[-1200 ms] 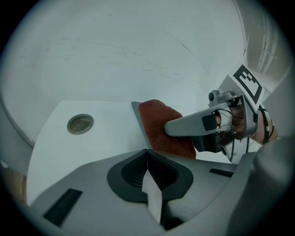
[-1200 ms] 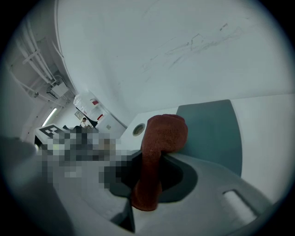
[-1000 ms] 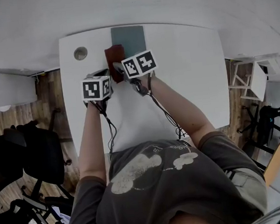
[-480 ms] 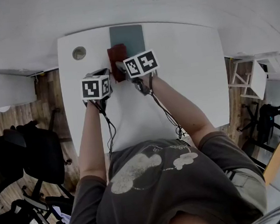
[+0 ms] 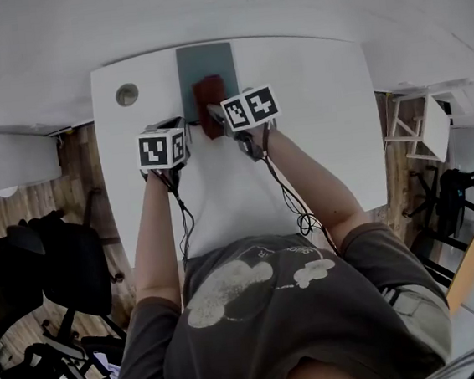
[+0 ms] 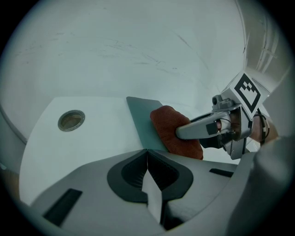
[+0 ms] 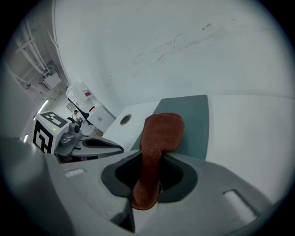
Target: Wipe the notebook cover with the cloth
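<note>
**Right gripper pressing a cloth onto the notebook**

The right gripper (image 7: pixel 150 161) is clamping a rust-red cloth (image 7: pixel 159 131) between its jaws. The cloth is running up through the gap and folding forward, and its free end is lying on the grey-green notebook (image 7: pixel 193 117). The cloth is covering the near part of the cover, while the far part is showing bare.

The left gripper (image 6: pixel 147 154) is sitting just beside the right one, on its left. Its jaws are pressed together with nothing between them. It is pointing toward the near left corner of the notebook and is not touching it. Whether it is resting on the tabletop cannot be told.

The notebook is lying flat against the far edge of the white table (image 5: pixel 314 117), left of the table's middle. A round hole (image 5: pixel 127 94) in the tabletop is showing to the left of the notebook, apart from it.

The person is leaning over the near side of the table with both forearms stretched forward. Black office chairs (image 5: pixel 59 262) are standing on the wooden floor to the left. A white stool (image 5: pixel 420 131) is standing to the right.
</note>
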Demonstrator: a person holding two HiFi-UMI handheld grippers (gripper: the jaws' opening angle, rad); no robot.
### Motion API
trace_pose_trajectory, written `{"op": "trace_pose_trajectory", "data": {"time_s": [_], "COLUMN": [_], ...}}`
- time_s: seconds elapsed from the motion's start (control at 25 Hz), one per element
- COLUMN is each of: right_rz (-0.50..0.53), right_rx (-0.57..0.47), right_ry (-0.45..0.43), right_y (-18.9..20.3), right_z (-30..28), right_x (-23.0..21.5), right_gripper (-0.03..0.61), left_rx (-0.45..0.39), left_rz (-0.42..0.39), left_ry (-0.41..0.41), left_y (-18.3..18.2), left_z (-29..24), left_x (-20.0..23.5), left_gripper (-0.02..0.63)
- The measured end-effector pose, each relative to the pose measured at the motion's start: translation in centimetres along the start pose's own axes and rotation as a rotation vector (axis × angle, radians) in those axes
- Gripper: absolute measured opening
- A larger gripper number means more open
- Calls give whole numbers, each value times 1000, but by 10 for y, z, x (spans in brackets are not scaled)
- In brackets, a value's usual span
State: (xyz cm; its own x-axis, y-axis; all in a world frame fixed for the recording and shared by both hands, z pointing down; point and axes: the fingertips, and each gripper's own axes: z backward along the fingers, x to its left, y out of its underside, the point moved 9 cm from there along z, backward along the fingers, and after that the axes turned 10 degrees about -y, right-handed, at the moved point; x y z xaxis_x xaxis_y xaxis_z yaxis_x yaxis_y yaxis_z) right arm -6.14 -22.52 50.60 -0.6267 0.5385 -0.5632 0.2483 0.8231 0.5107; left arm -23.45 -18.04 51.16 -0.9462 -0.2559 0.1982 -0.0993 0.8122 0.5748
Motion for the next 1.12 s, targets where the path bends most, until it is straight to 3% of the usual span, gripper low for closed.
{"op": "trace_pose_trajectory", "data": {"time_s": [1.12], "right_rz": [-98], "right_rx": [-72], "right_ry": [60], "right_y": [21], "right_z": [49], "right_x": [-40], "right_gripper": [80], "left_rx": [31], "left_rz": [-27], "left_ry": [-9], "left_y": [-4], "left_z": [-12], "left_x": [-18], "left_gripper": [-6]}}
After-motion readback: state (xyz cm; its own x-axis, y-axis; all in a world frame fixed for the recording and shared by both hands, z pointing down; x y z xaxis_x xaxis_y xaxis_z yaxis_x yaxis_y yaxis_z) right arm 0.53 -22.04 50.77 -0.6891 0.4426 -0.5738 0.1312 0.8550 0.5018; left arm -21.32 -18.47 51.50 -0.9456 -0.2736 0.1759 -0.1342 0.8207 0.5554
